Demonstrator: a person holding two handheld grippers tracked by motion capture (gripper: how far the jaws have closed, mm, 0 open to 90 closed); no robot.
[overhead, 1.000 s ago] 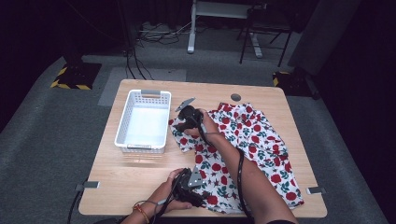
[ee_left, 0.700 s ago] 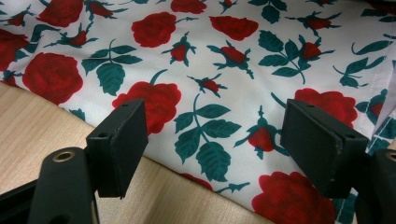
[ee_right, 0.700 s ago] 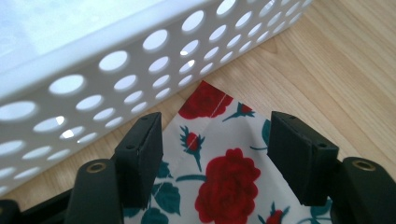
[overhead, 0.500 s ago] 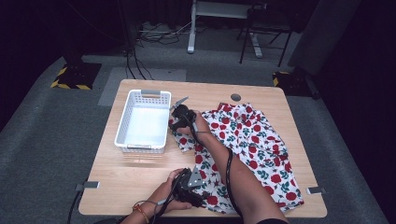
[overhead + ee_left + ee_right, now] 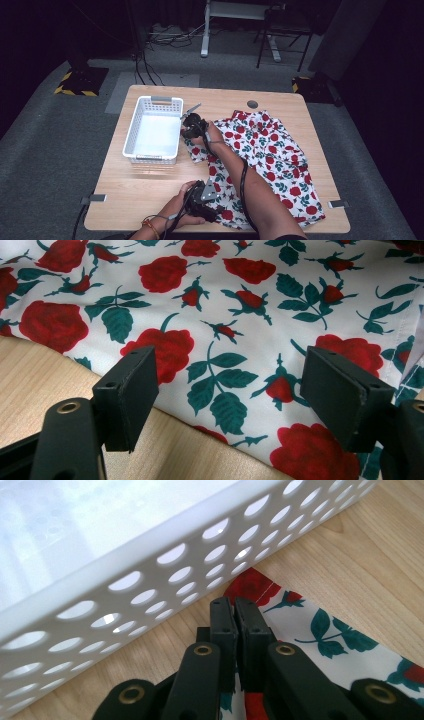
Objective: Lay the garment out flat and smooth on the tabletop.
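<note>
Right tongs (image 5: 235,611) pinching the cloth (image 5: 270,150) corner, left tongs (image 5: 235,395) released.

Right jaws have just been closing and now clamp the thin rose-print fabric at its corner, right beside the white plastic basket (image 5: 152,131) with its round-holed wall. Left tongs sit wide apart over the cloth's near edge, pads not pressing it. Cloth lies rumpled and spread across the right half of the pale wood-grain desk (image 5: 150,200).

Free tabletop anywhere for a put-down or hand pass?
Bare wood on the wooden table: near-left patch between the white perforated plastic basket and the near edge, plus the far strip behind basket and rose-print white cloth. Crowded: cloth covers the right half; both hands work its left edge.
</note>
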